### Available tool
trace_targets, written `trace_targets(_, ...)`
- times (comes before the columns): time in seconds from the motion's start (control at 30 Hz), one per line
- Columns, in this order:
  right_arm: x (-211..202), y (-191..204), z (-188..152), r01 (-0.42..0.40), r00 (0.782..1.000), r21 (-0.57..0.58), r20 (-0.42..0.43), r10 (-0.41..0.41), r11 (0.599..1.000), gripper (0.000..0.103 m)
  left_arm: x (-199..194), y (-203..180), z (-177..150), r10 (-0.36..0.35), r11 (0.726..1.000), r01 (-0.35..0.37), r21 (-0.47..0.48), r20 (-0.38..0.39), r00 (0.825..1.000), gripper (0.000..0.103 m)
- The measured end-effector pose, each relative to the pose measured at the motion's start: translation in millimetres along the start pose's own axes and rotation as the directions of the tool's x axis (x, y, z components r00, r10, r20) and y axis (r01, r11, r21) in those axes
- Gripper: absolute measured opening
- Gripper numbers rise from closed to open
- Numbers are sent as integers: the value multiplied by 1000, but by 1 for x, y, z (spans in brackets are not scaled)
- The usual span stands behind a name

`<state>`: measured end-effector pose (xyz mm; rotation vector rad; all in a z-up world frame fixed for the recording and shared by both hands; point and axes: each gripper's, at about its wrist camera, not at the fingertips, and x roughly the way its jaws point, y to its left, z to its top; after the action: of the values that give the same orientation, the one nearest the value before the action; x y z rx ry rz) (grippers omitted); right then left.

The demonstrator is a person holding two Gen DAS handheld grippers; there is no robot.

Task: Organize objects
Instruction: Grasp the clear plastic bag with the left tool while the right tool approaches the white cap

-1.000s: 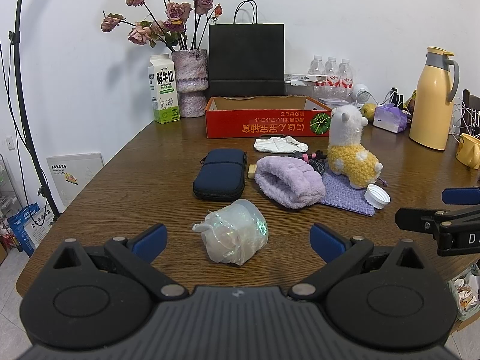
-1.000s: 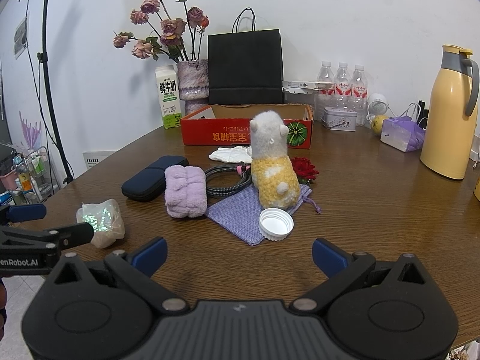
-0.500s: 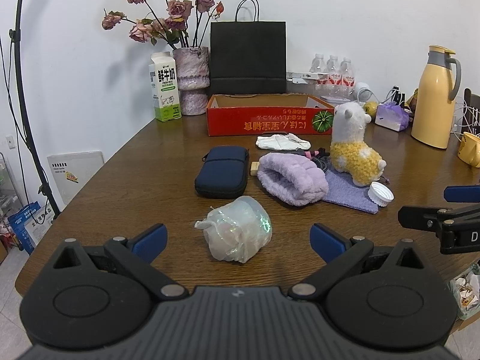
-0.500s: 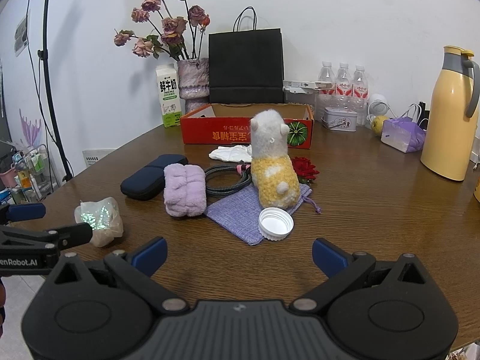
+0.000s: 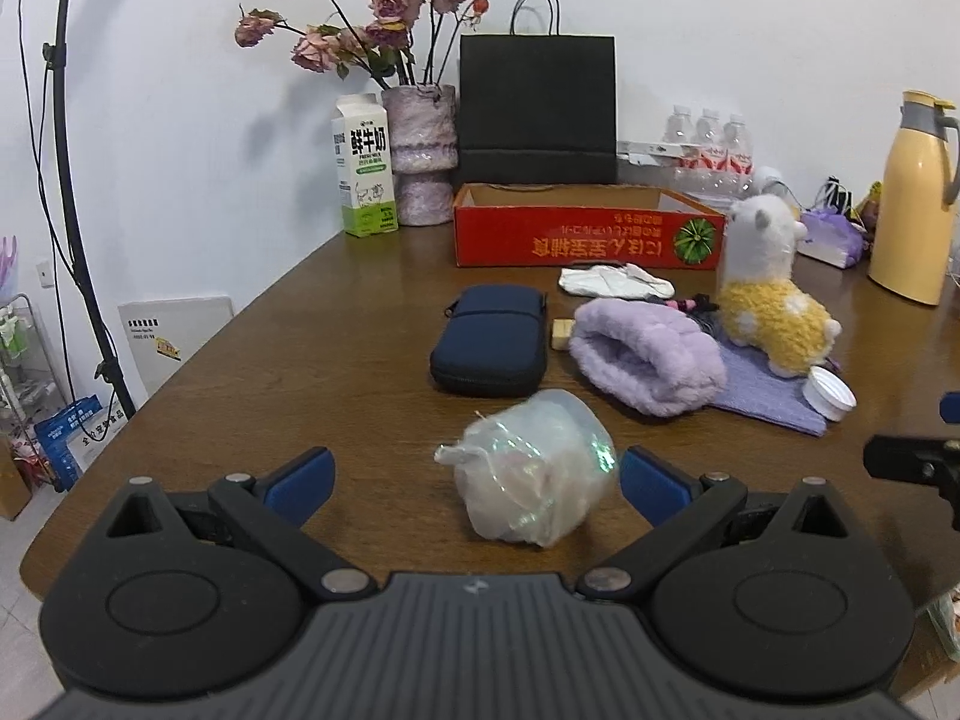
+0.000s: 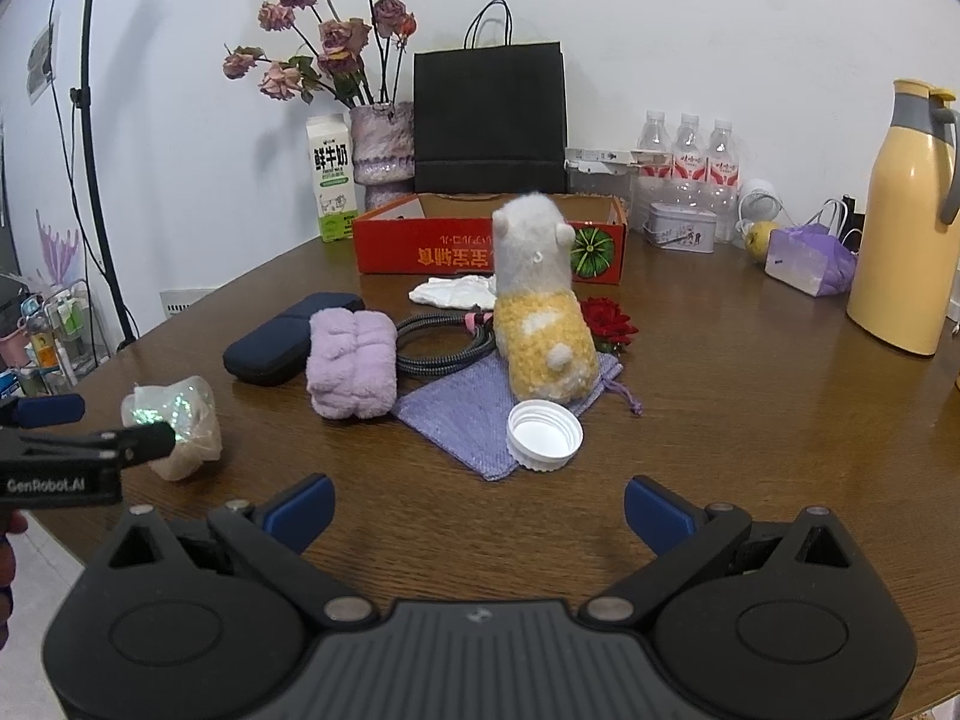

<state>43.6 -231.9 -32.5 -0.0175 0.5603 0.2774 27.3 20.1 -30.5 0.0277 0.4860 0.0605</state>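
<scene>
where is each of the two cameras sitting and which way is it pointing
Left wrist: sits on the left gripper, facing the crumpled plastic bag between its open fingers; the right gripper's tip shows at the right edge.
Right wrist: sits on the right gripper, open, facing the white cap and plush alpaca; the left gripper shows at left.
Shared: bag, alpaca, red box.

At the centre of the left wrist view lies a translucent, iridescent plastic bundle [image 5: 531, 483] with green glints, on a dark brown wooden table [image 5: 336, 348]. Above it sit a navy zip case [image 5: 489, 339] and a fluffy lilac towel roll [image 5: 645, 360]. To the right stands a white-and-yellow plush alpaca [image 5: 768, 294] with white spots. Behind is a red cardboard box [image 5: 585, 237] printed with yellow characters and a green striped melon. The right wrist view shows a white ribbed cap [image 6: 545, 435] on a lavender woven pouch [image 6: 462, 414].
</scene>
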Motion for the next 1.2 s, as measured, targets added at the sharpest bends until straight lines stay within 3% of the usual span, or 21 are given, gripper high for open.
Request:
trace_targets(0.33,13,-9,-2,6,1000,11,14,-6,1000,103,28,-2,2,-71,997,70,-43,-38,997,103)
trace_targets(0.43,17,-12,-3,6,1000,10,14,-7,1000,103,34,-6,2,-76,997,75,-37,-46,996,99)
trace_targets(0.5,18,-14,-3,4,1000,9,13,-5,1000,103,37,-8,2,-82,996,80,-39,-53,995,92)
trace_targets(0.6,21,-15,-3,2,1000,9,13,-2,1000,103,42,-10,2,-97,994,93,-51,-72,993,72)
trace_targets(0.67,23,-16,-3,-2,1000,13,11,2,1000,103,46,-11,3,-104,993,99,-61,-89,991,52)
trace_targets(0.73,26,-18,-4,-1,1000,17,8,1,1000,103,47,-11,4,-102,993,97,-66,-88,991,49)
trace_targets(1.2,38,-26,3,-5,1000,16,18,5,1000,103,43,-16,15,-93,995,91,-39,-57,994,47)
